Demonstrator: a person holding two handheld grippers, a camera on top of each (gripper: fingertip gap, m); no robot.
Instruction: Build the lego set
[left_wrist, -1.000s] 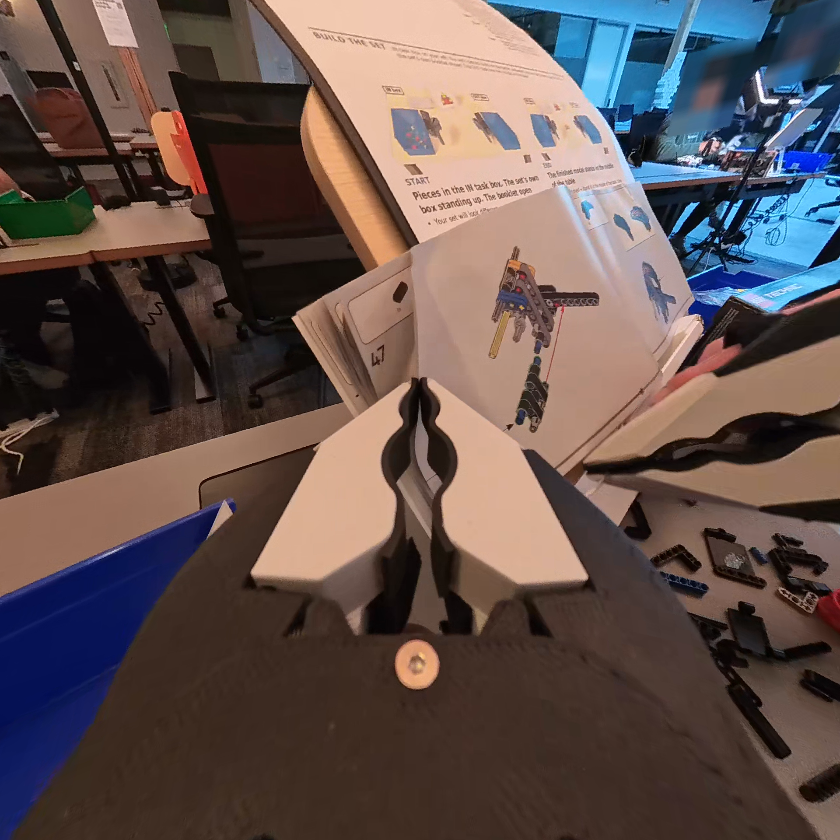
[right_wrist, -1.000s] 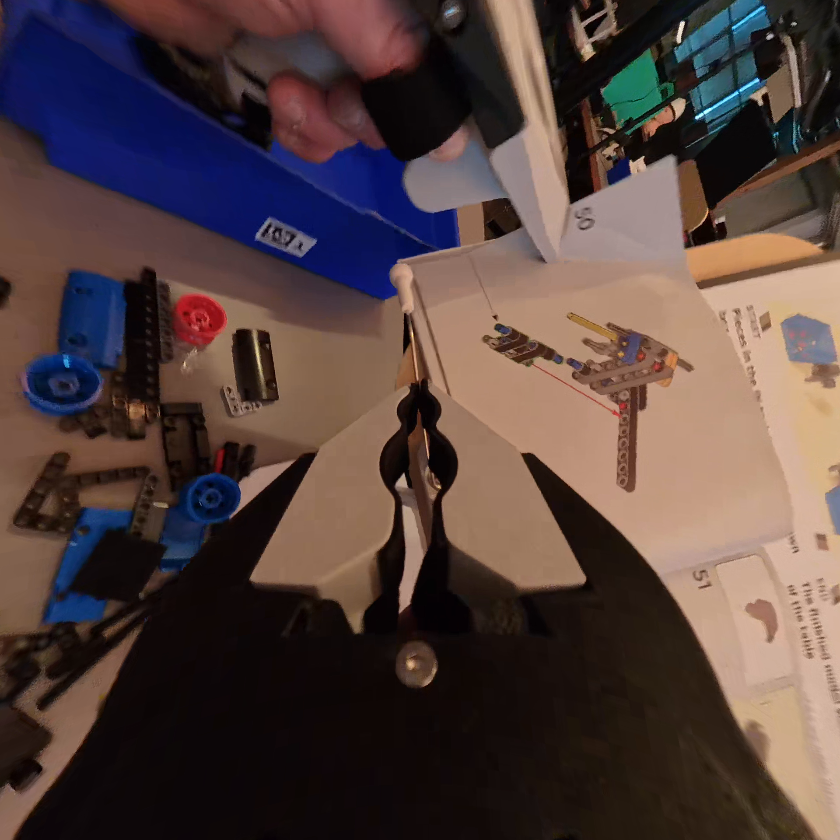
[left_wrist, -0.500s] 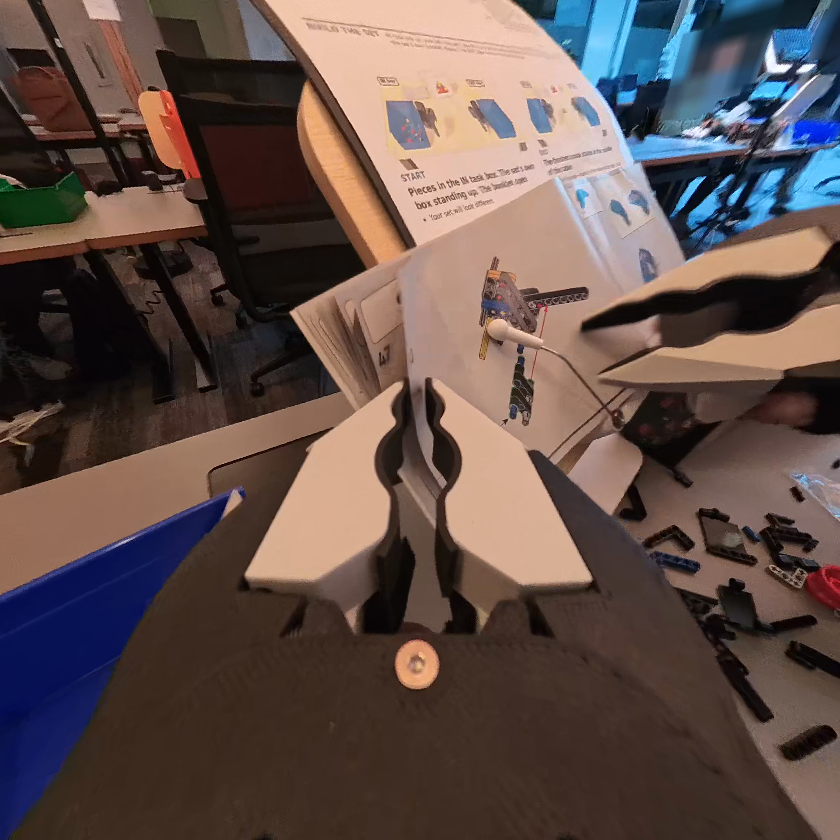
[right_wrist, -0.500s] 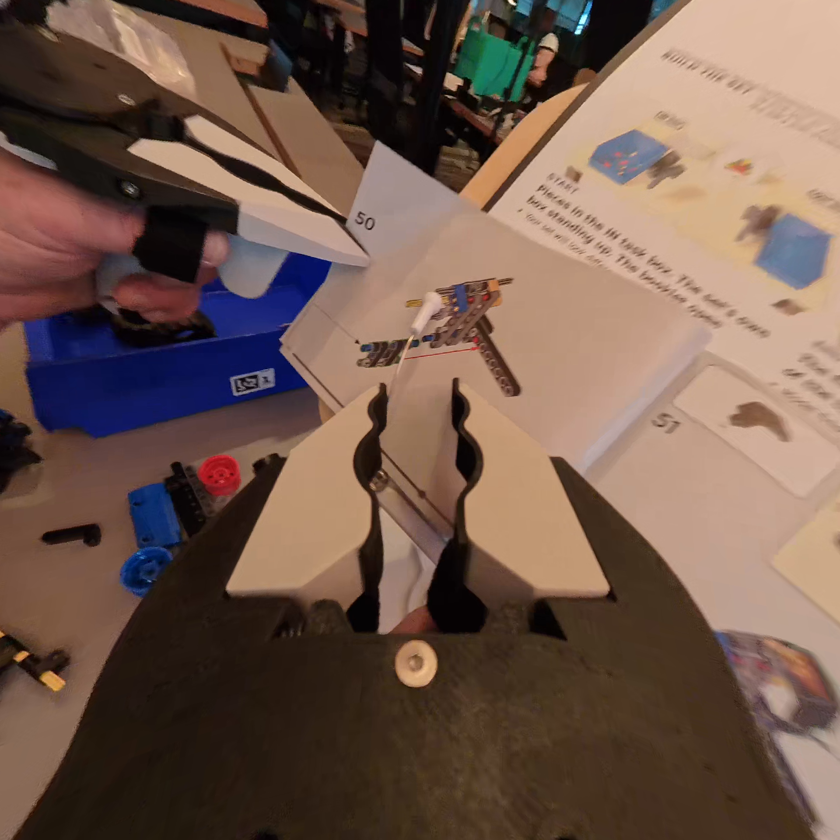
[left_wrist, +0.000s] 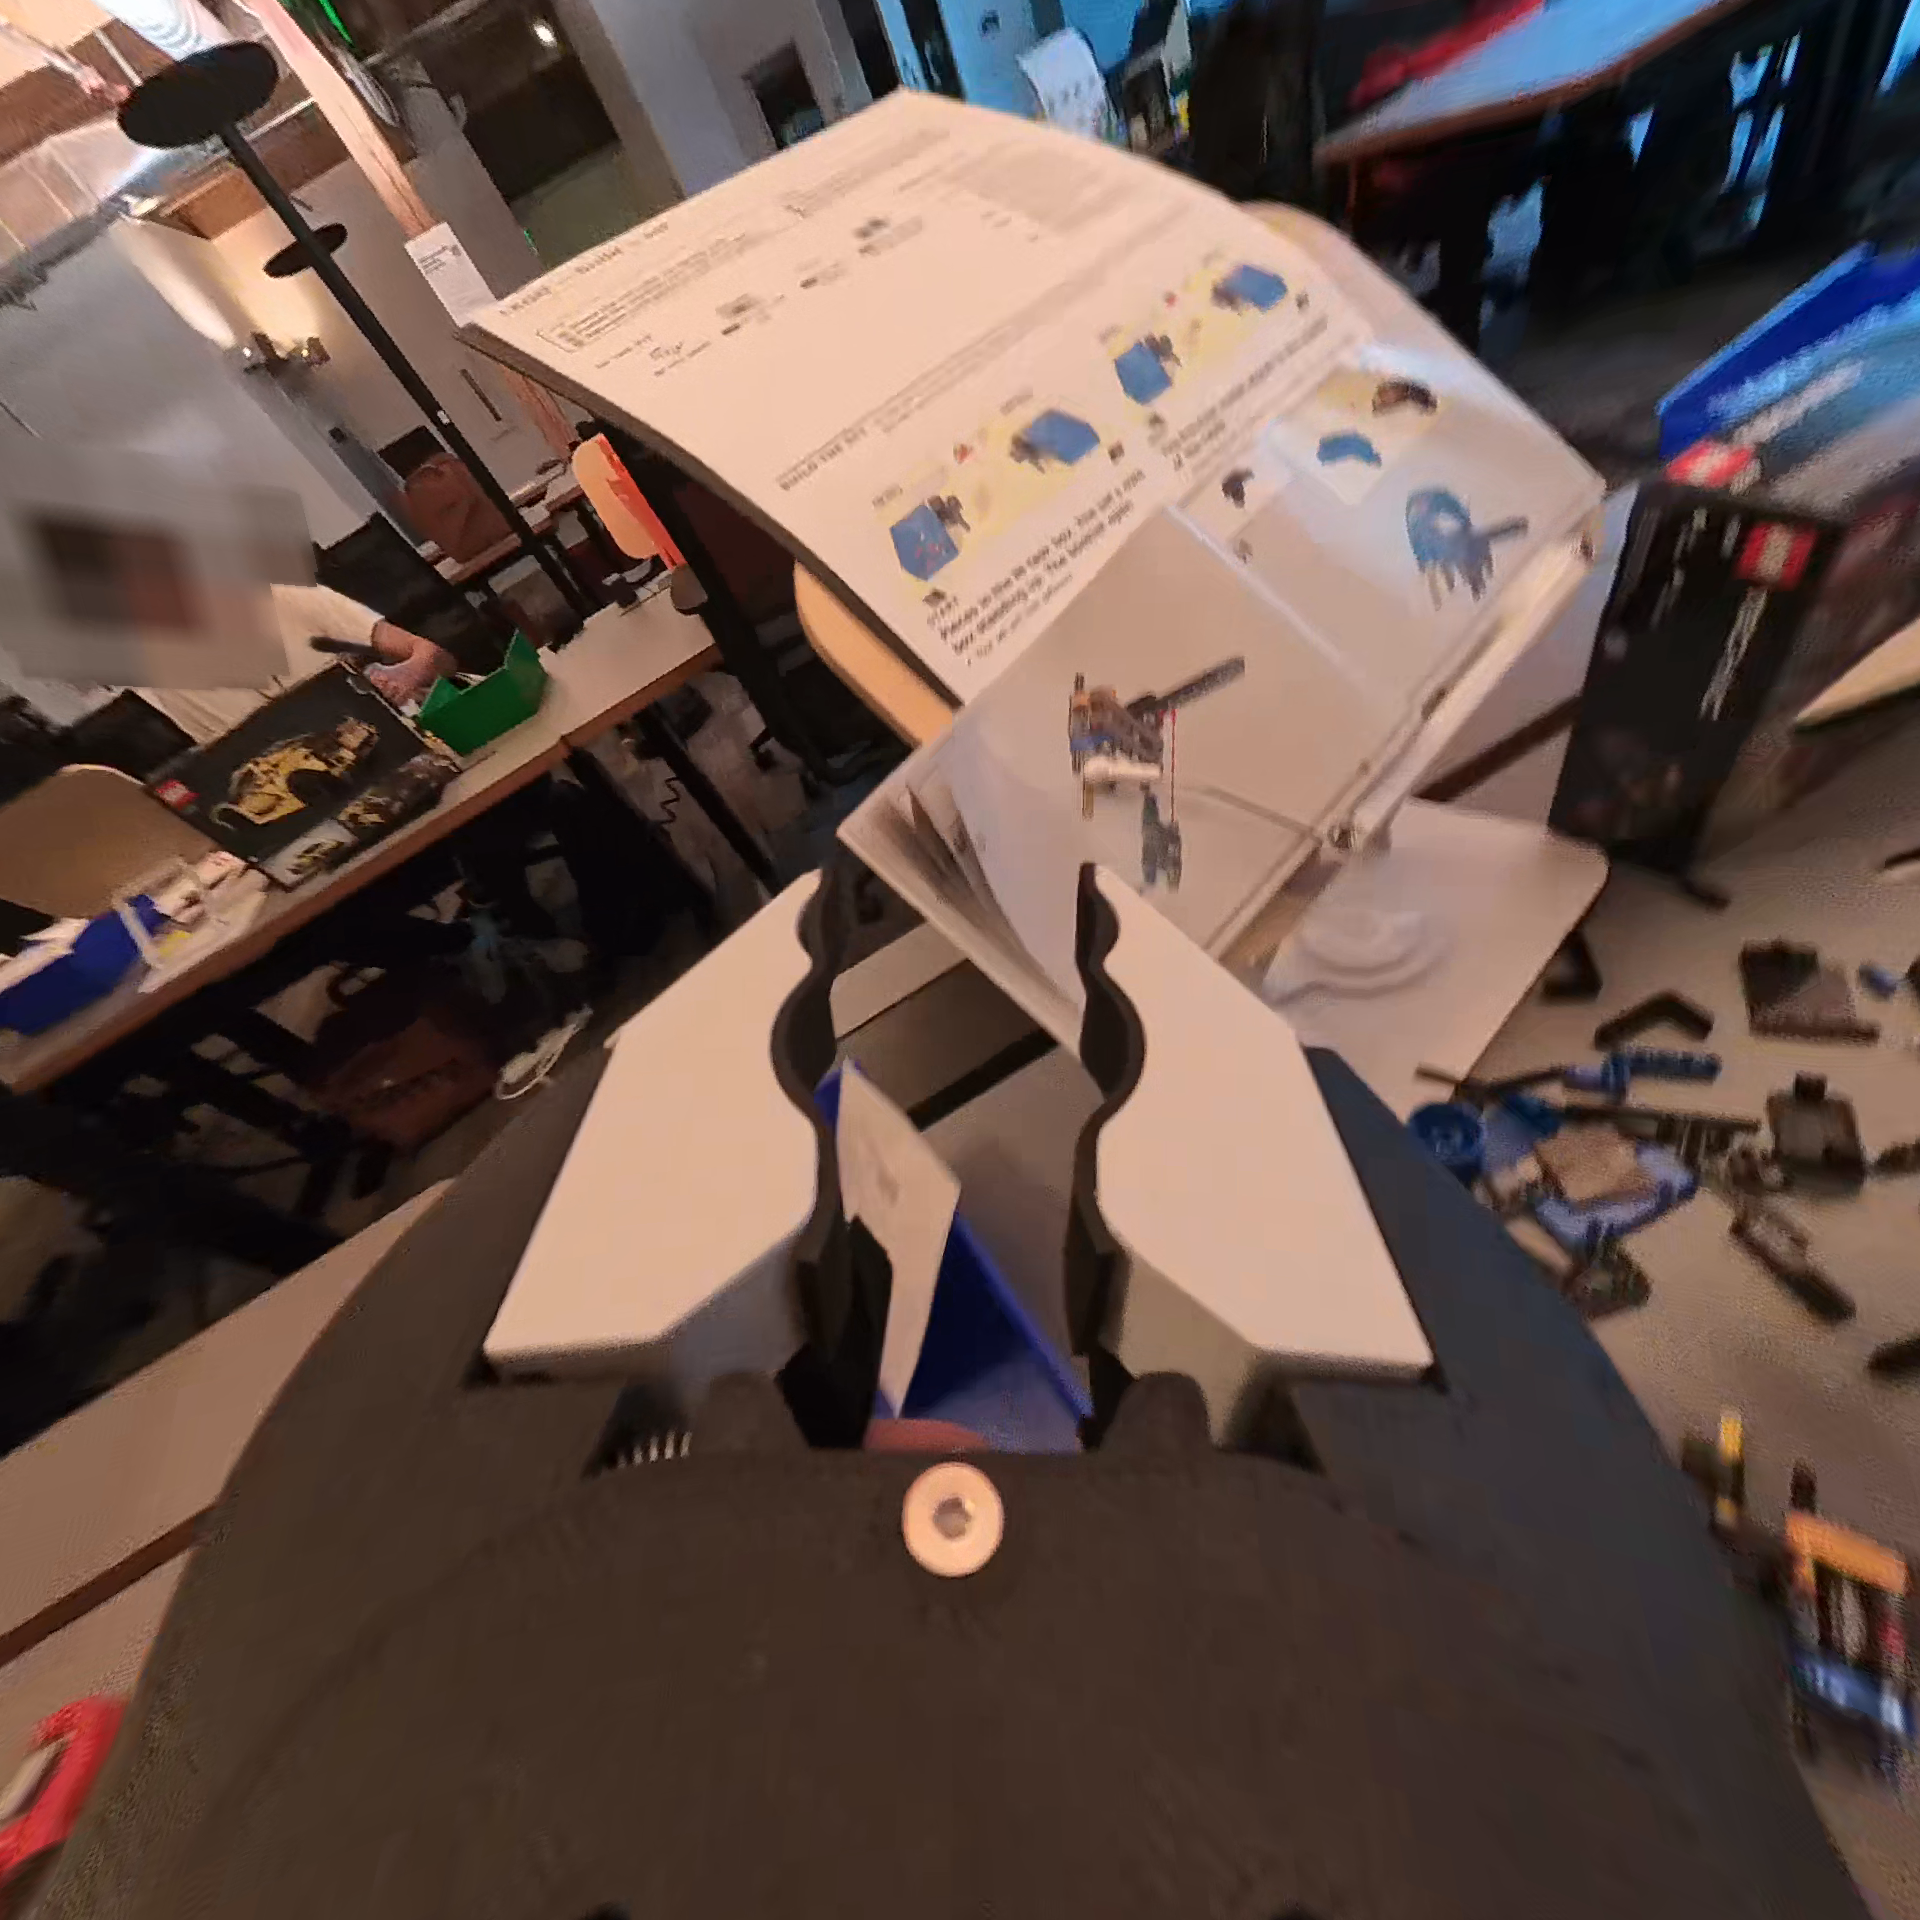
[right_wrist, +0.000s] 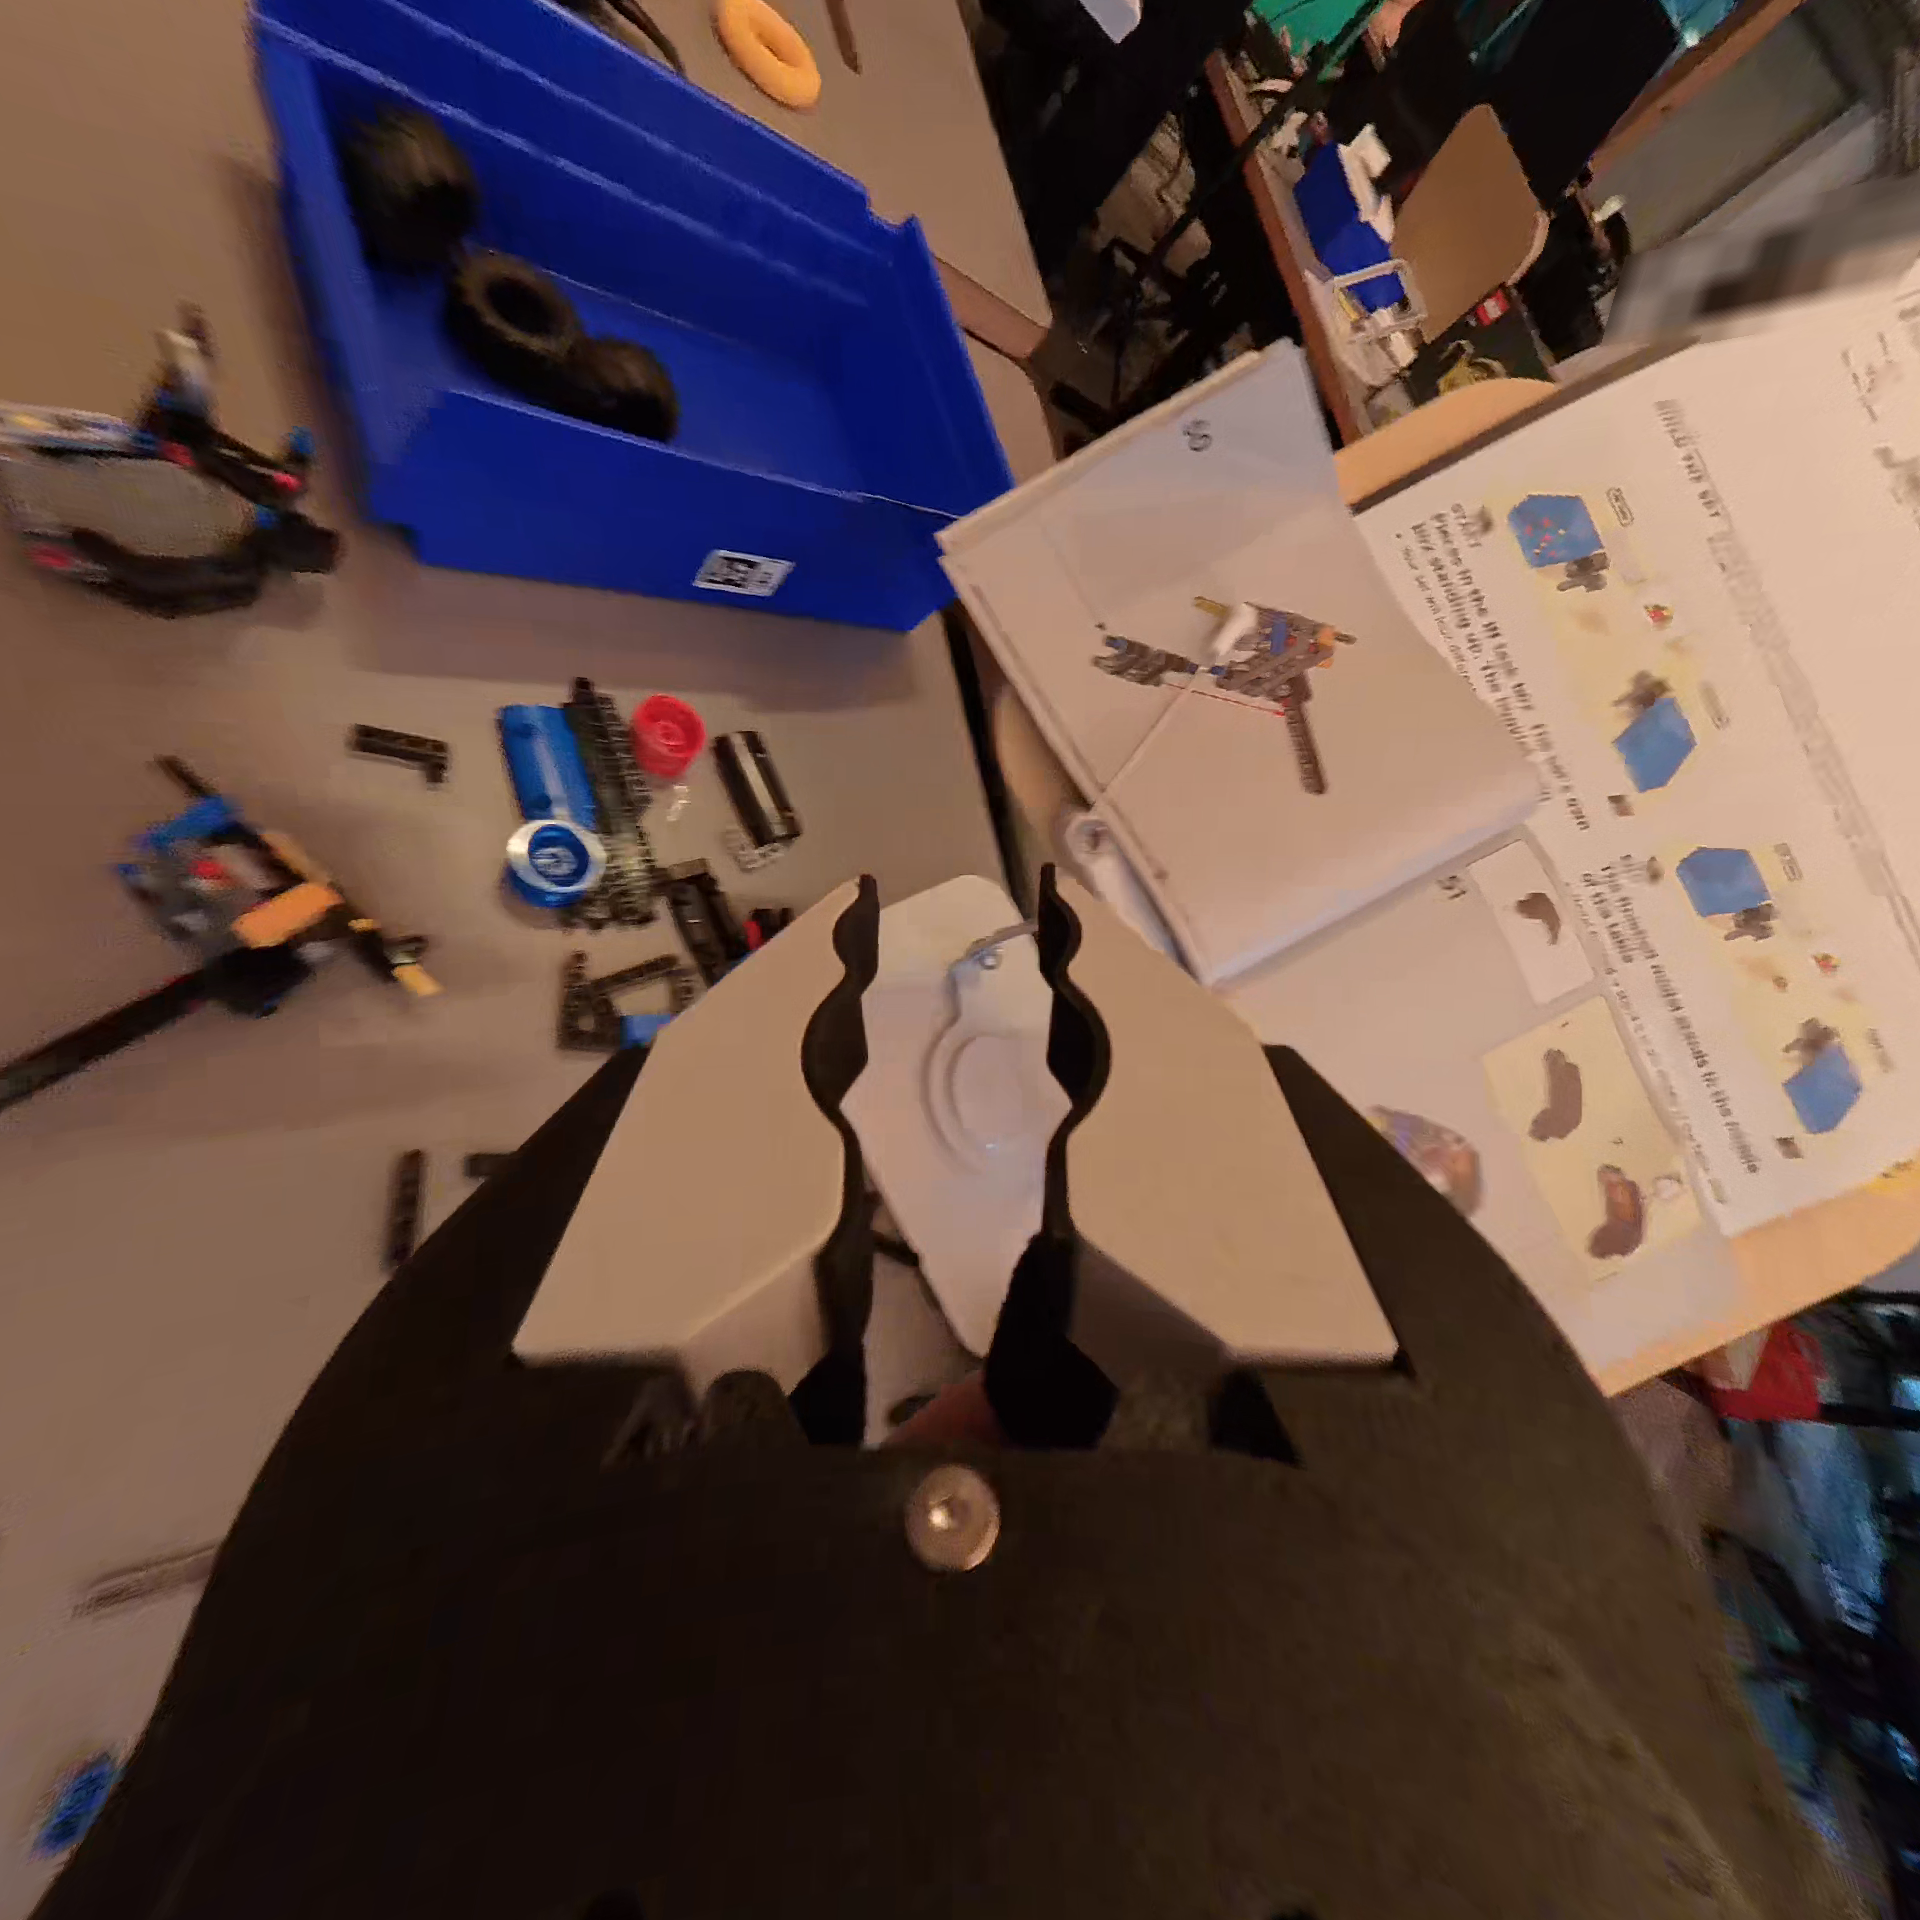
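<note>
The open instruction booklet (left_wrist: 1226, 665) stands on a white stand (right_wrist: 977, 1081) at the back of the table; it also shows in the right wrist view (right_wrist: 1278, 727). A wire page holder with a white tip (left_wrist: 1127, 774) lies across the open page. My left gripper (left_wrist: 956, 894) is open and empty, in front of the booklet's lower left corner. My right gripper (right_wrist: 954, 891) is open and empty, over the stand's base. Loose black and blue lego pieces (right_wrist: 623, 821) and a blue and orange part-built piece (right_wrist: 260, 914) lie on the table.
A blue bin (right_wrist: 582, 520) with black tyres (right_wrist: 509, 312) stands left of the booklet. A large printed sheet (left_wrist: 987, 343) on a board leans behind it. The dark lego box (left_wrist: 1714, 665) stands to the right. Another part-built piece (right_wrist: 156, 499) lies left of the bin.
My left gripper let go of the booklet page, opened and drew back. My right gripper released the wire page holder onto the page, opened wider and drew back.
</note>
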